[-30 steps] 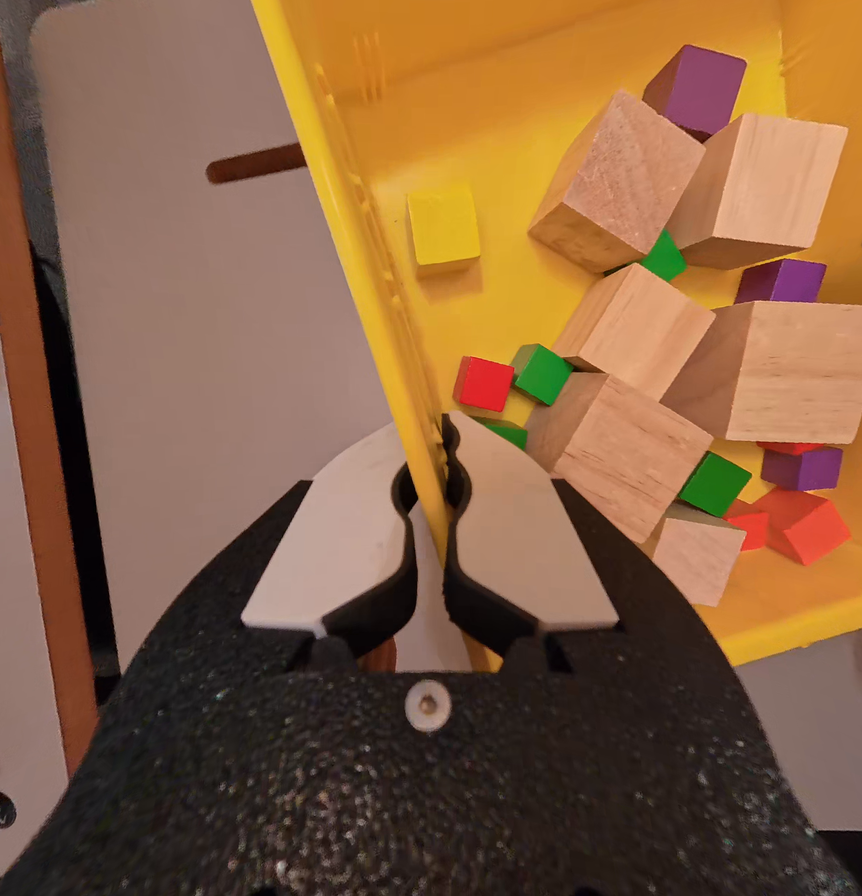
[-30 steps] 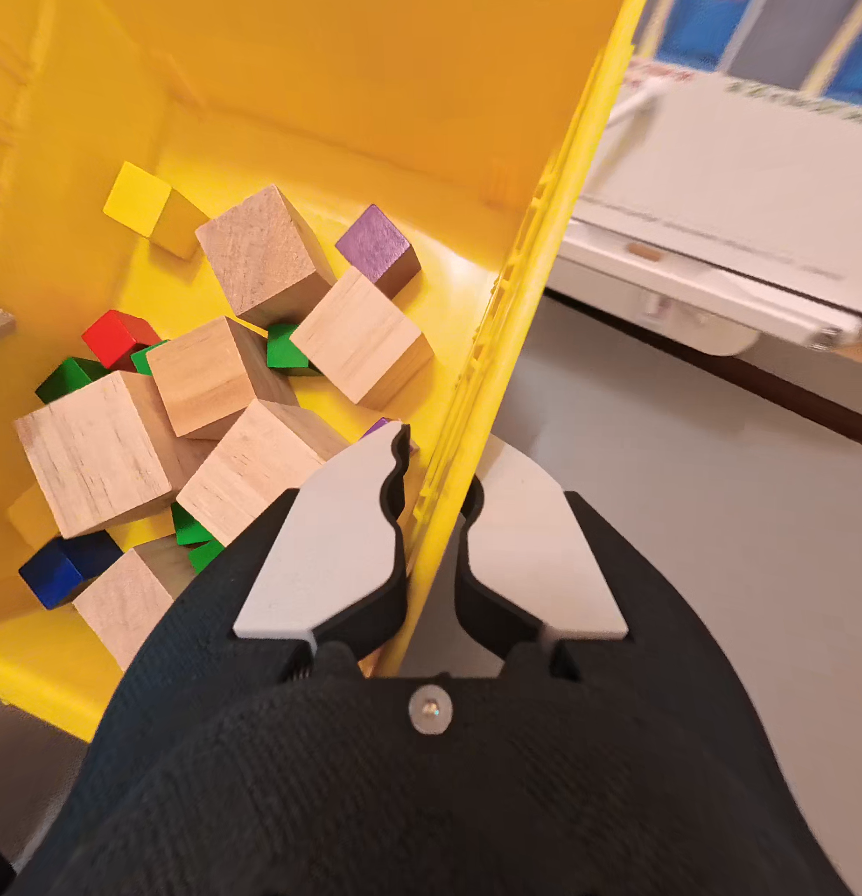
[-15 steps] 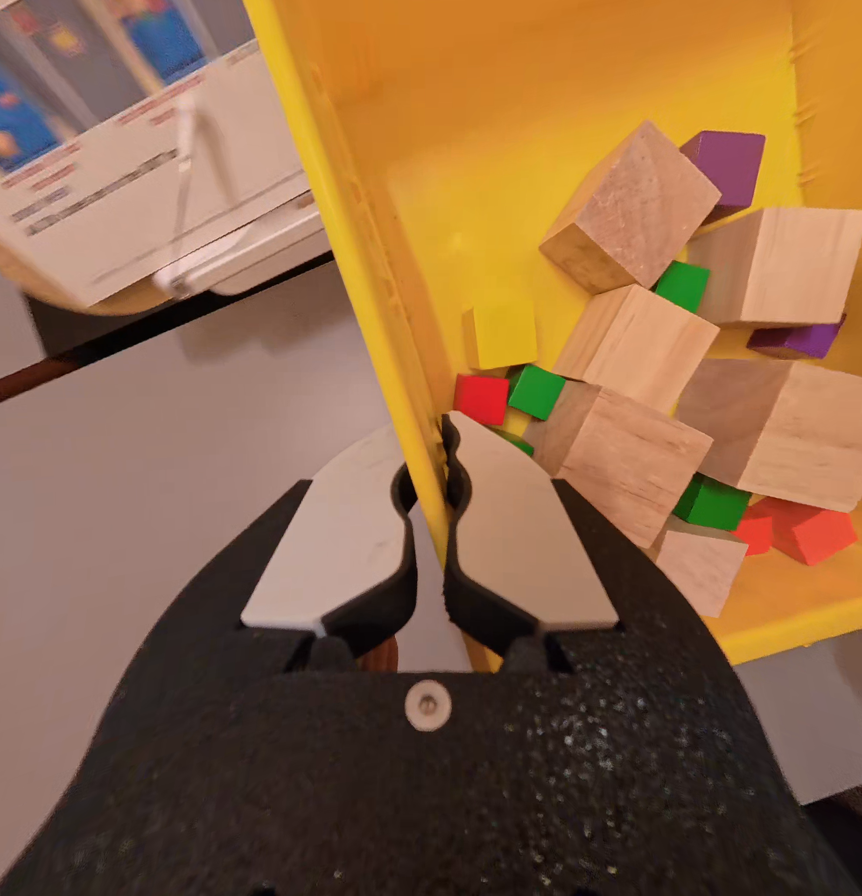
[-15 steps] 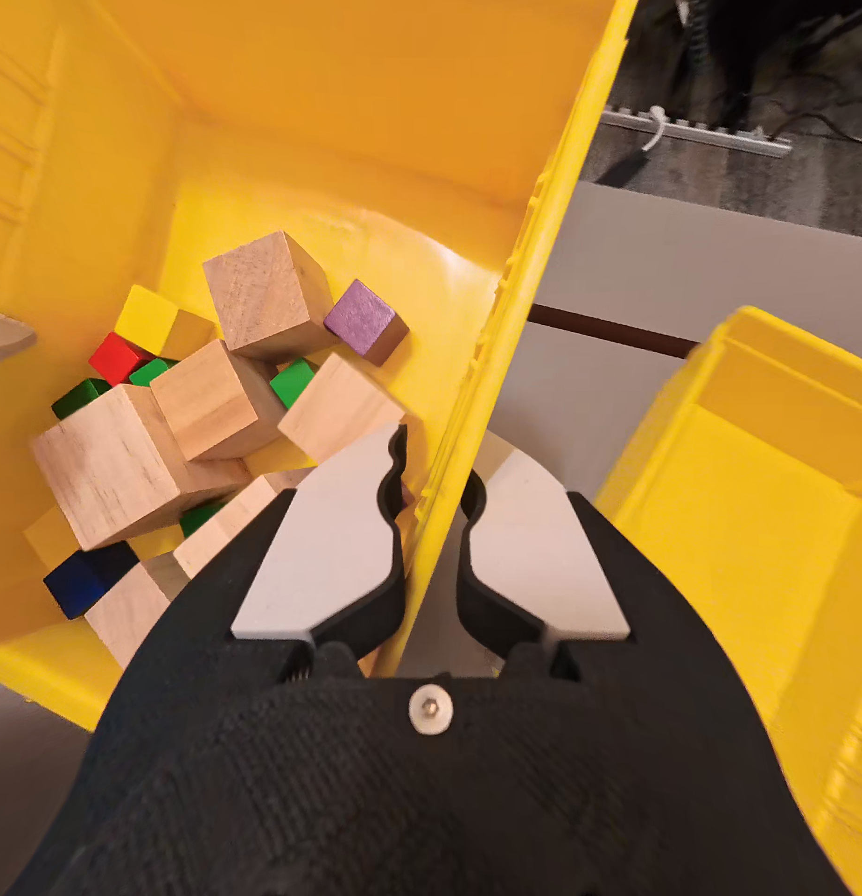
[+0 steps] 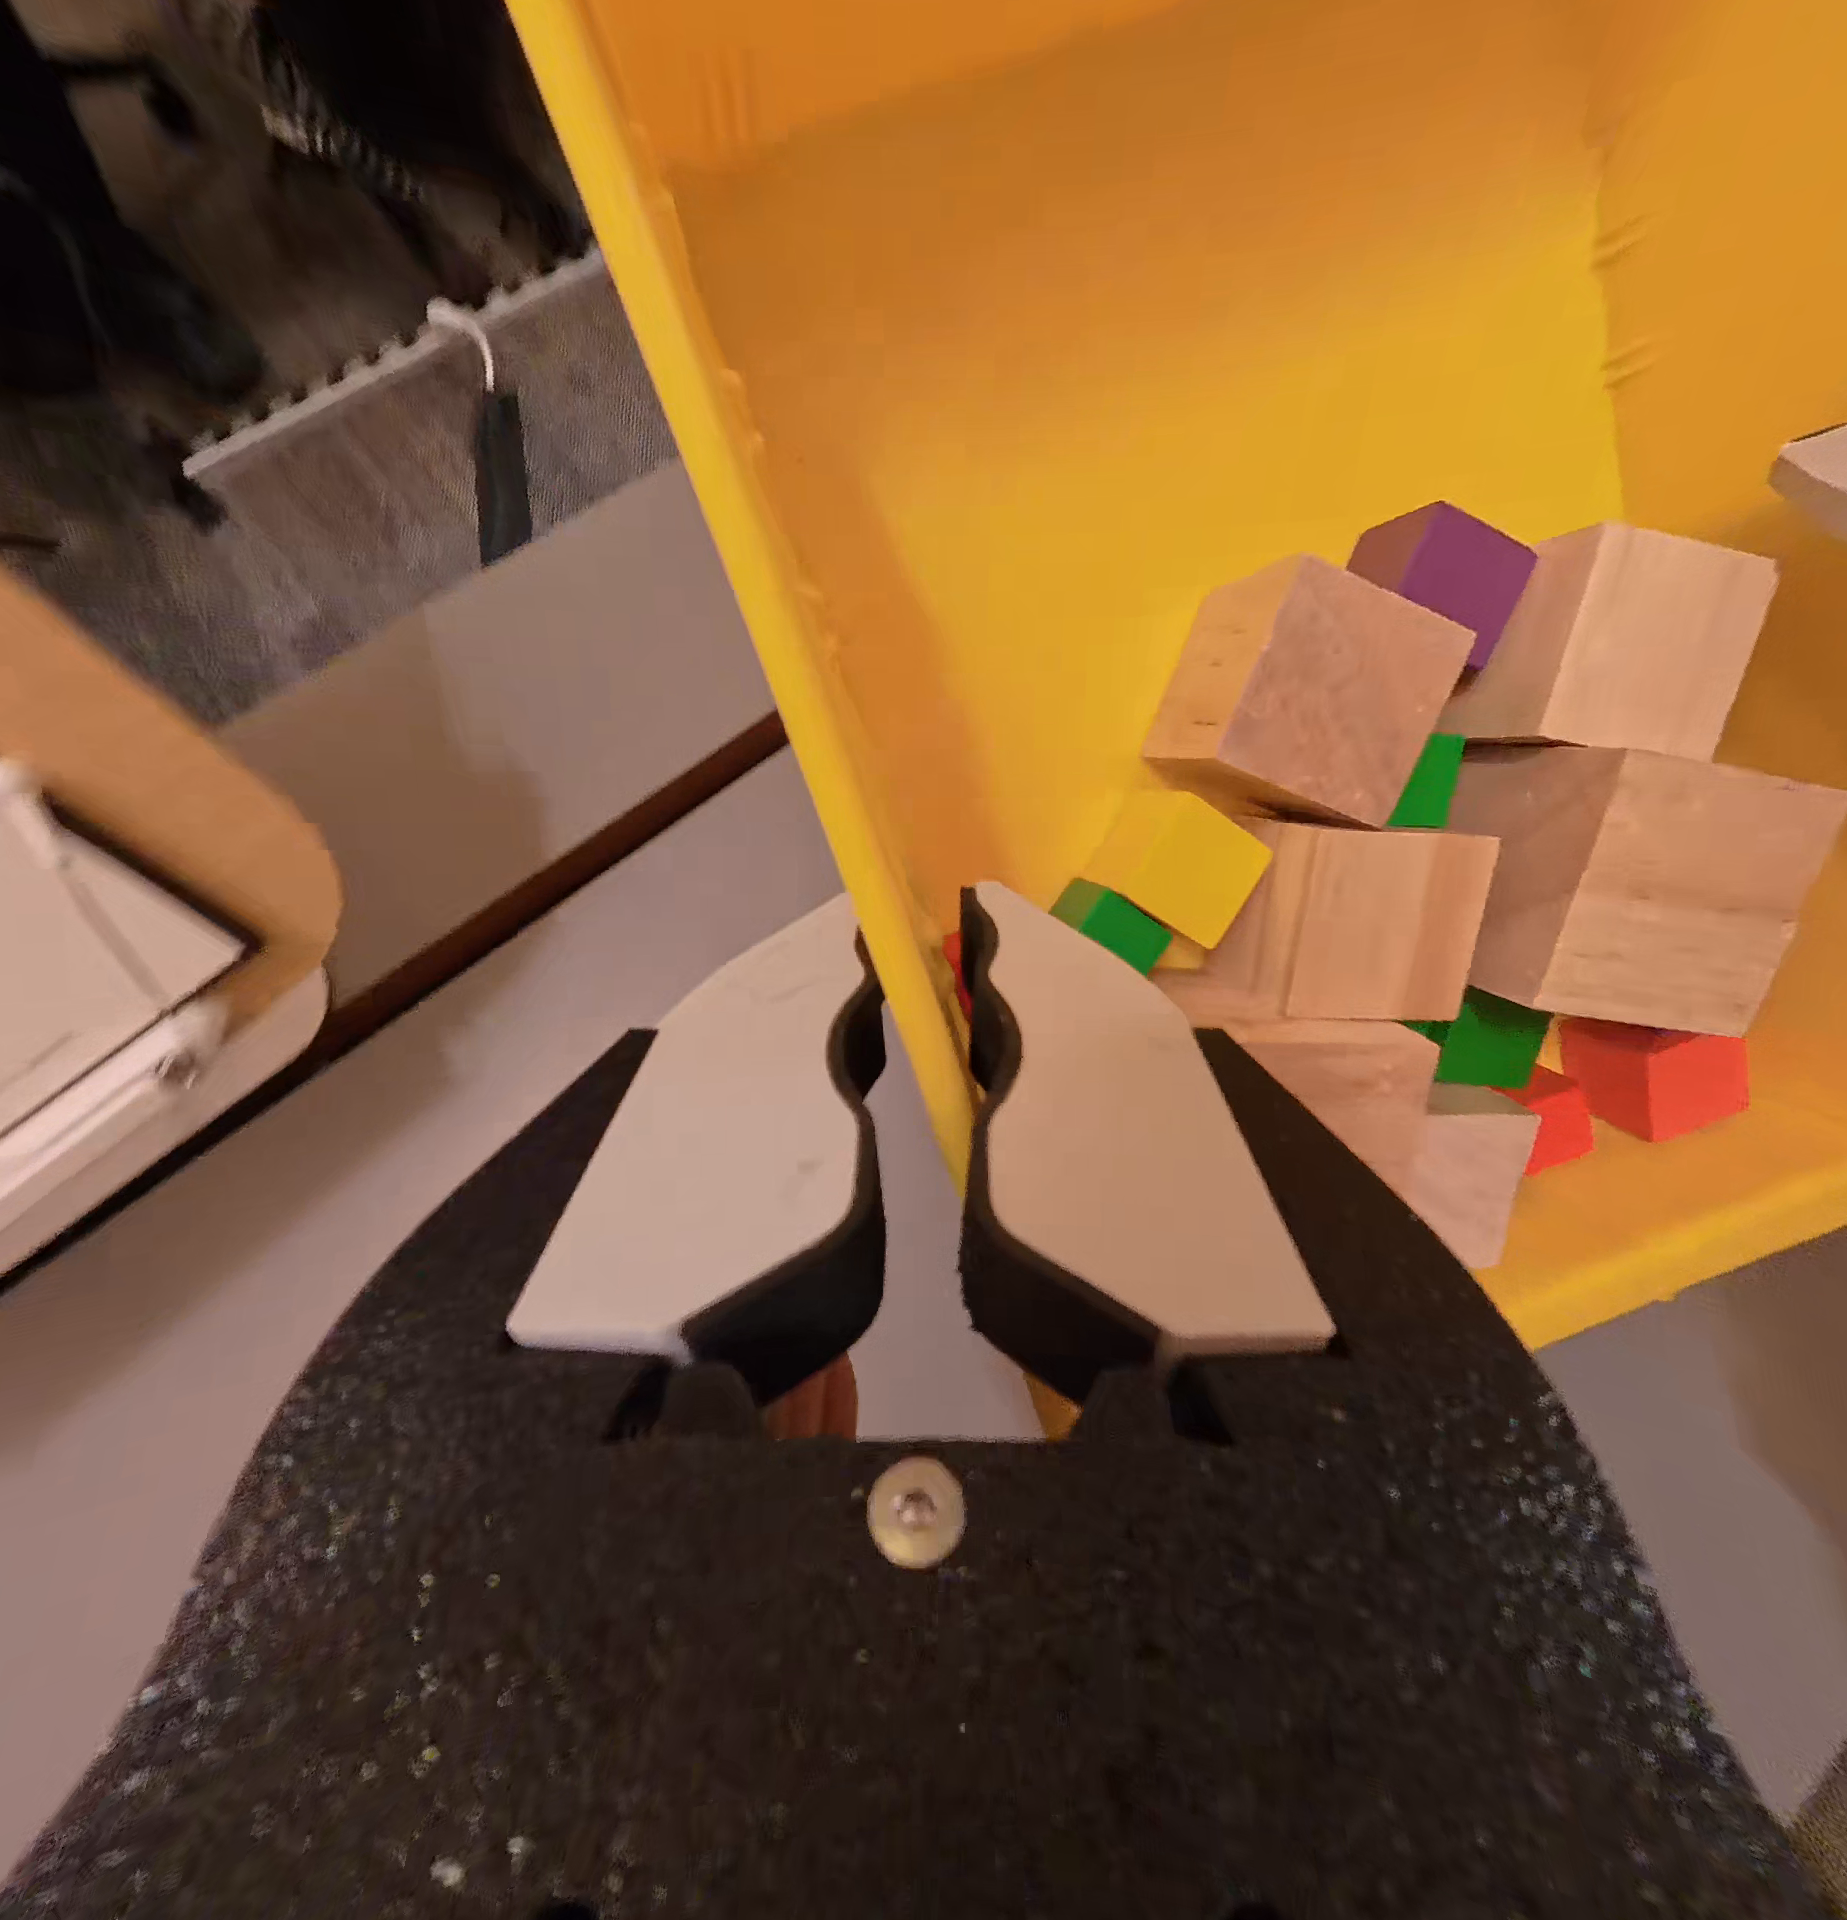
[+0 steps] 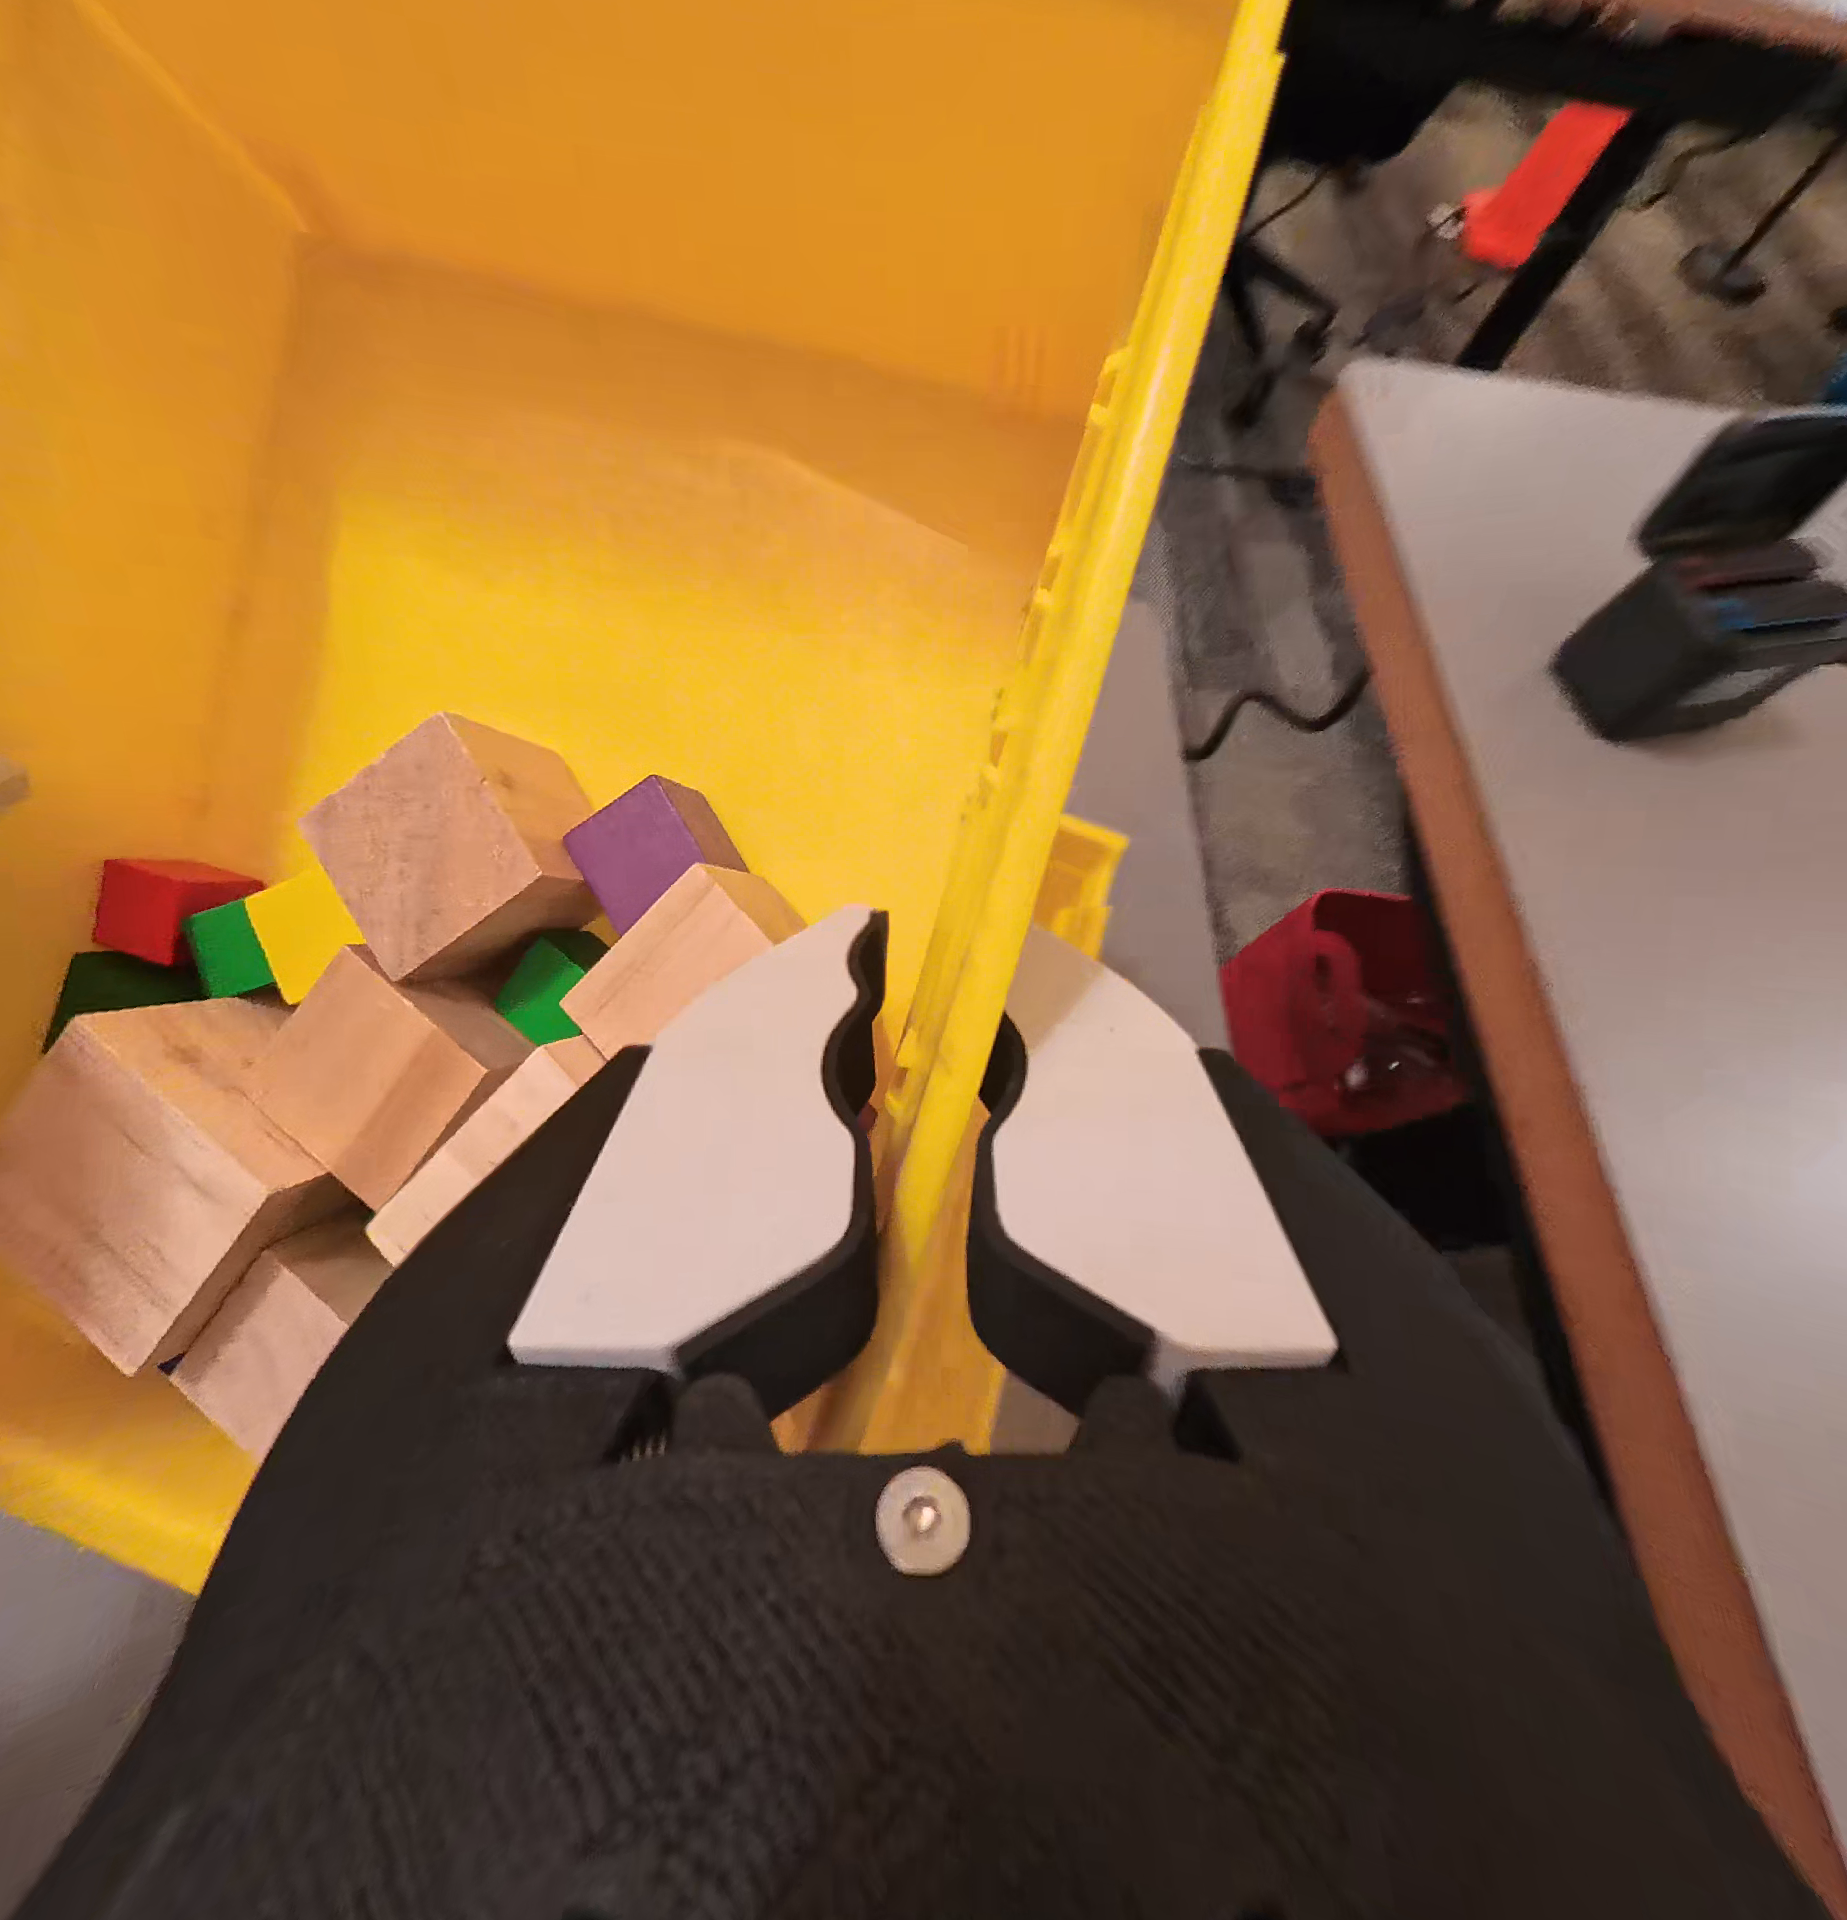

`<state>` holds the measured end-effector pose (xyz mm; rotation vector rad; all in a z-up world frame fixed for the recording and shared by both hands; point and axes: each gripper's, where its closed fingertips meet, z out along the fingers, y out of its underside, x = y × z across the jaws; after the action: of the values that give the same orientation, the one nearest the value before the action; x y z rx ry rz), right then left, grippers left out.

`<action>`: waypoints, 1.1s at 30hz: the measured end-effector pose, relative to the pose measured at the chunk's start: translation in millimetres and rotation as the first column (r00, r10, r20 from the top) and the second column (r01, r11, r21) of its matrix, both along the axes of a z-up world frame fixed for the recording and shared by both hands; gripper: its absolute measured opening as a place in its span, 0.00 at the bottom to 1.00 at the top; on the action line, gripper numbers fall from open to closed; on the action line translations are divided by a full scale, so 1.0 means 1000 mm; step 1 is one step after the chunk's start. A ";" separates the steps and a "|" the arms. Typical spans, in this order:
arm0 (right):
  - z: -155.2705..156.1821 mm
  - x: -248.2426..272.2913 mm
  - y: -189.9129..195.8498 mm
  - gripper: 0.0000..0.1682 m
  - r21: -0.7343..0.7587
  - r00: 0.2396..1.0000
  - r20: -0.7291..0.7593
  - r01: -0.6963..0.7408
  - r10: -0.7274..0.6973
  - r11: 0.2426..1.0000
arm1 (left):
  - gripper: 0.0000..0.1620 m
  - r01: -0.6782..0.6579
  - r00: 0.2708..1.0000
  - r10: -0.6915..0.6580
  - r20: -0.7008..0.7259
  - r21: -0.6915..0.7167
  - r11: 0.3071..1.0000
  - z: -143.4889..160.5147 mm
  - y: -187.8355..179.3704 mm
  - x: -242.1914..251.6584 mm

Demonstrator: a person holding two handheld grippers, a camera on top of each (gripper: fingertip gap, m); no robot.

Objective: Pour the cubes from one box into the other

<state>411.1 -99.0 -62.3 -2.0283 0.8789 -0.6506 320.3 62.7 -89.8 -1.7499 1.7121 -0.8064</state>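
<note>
My left tool (image 5: pixel 914 935) and right tool (image 6: pixel 934 956) each clamp 1 side wall of the yellow box (image 5: pixel 1158 364), lifted off the bench (image 5: pixel 275 1455). The cubes (image 6: pixel 431 831) are heaped at its low end. I should tilt both sides evenly, over the other box (image 6: pixel 1085 862).

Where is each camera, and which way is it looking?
Left wrist view: sits on the left gripper, looking forward along its fingers, which pinch the yellow box's side wall; wooden and coloured cubes lie to the right.
Right wrist view: sits on the right gripper, pinching the opposite wall of the yellow box; the cubes lie to the left.
Shared: the same box and cubes, and each view catches a tip of the other gripper at its edge.
</note>
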 end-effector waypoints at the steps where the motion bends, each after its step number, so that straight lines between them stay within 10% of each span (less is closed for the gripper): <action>1: 0.004 0.009 -0.009 0.08 0.014 0.999 0.035 0.015 -0.016 1.000 | 0.06 0.007 0.999 -0.007 0.033 0.004 1.000 0.003 -0.008 0.011; 16: 0.039 0.071 -0.043 0.07 0.233 0.837 0.530 0.013 -0.138 0.972 | 0.03 -0.060 0.816 0.013 0.577 0.062 0.996 0.025 -0.032 0.105; 33: 0.029 0.081 -0.043 0.08 0.318 0.767 0.619 -0.048 -0.169 0.947 | 0.04 0.008 0.724 -0.045 0.688 0.057 0.998 0.014 -0.033 0.126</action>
<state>492.2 -141.6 -33.5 -1.3386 0.5809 -1.0820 446.4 30.0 -75.7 -1.1518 1.2191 -1.2267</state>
